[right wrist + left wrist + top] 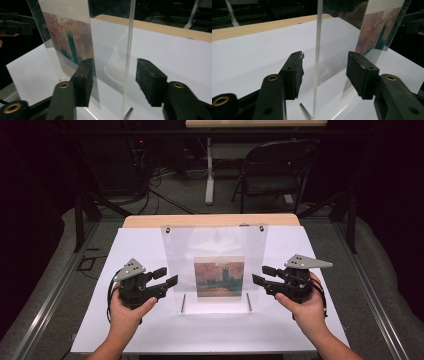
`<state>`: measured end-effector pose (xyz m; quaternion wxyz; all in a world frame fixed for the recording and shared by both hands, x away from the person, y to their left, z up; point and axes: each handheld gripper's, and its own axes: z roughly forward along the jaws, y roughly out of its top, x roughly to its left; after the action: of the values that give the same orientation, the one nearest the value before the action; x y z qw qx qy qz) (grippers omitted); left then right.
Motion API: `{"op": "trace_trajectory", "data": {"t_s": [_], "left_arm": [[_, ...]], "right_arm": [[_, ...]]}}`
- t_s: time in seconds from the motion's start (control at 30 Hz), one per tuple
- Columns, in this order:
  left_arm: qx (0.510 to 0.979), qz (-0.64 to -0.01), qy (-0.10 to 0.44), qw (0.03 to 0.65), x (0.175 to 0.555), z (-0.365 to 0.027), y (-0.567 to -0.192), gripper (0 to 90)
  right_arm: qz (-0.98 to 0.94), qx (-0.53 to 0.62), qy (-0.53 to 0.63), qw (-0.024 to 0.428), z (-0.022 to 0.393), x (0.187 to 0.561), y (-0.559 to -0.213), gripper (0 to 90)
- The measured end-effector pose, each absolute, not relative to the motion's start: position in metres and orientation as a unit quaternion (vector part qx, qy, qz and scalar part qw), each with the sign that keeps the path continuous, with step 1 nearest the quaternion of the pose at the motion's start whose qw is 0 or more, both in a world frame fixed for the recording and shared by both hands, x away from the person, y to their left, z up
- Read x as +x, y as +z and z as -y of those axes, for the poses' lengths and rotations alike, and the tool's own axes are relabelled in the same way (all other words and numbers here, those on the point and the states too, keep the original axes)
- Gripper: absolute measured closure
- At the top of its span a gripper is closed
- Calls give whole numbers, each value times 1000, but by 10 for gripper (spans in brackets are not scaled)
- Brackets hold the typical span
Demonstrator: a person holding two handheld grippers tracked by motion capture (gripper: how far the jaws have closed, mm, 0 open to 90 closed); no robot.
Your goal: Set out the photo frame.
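Left tool [167, 276]: jaws apart, the left edge of the clear acrylic frame [215, 245] standing in the gap with daylight on both sides, pads not pressing on it.
Left tool, own view [324, 68]: the panel's edge runs upright between the two black pads; a thin metal pin [305, 111] lies on the table at its foot.
Right tool [260, 275]: jaws likewise spread, the frame's right edge between them, no pad touching.
Right tool, own view [113, 77]: the clear edge rises midway in the gap; a second metal pin [128, 113] sits at its base.
Hands: the left hand [127, 312] and the right hand [305, 307] each hold a tool from below, on either side of the frame.
Acrylic frame: upright at the middle of the table, facing the person, resting on two short pin feet; two small fasteners at its top corners.
Picture [219, 276]: a reddish painting with a tower, in the lower half of the frame.
Table: white sheet [125, 255] over a wooden top [150, 221] that shows along the far edge.
Around: a dark folding chair [272, 172] and a white table leg [209, 170] beyond the table, cables on the floor; nothing lies between either tool and the frame.
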<state>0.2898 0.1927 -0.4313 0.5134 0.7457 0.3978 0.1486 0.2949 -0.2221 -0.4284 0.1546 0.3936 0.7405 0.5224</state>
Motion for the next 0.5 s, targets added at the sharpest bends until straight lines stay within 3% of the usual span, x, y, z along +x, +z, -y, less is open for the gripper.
{"op": "trace_trajectory", "data": {"t_s": [0.2,0.5], "left_arm": [[739,-399,168,516,283,-207,-428,363],[728,-414,190,512,266,-228,-434,351]], "right_arm": [[-734,392,529,169,232,289,-423,389],[-703,417,539,202,262,264,-426,363]]}}
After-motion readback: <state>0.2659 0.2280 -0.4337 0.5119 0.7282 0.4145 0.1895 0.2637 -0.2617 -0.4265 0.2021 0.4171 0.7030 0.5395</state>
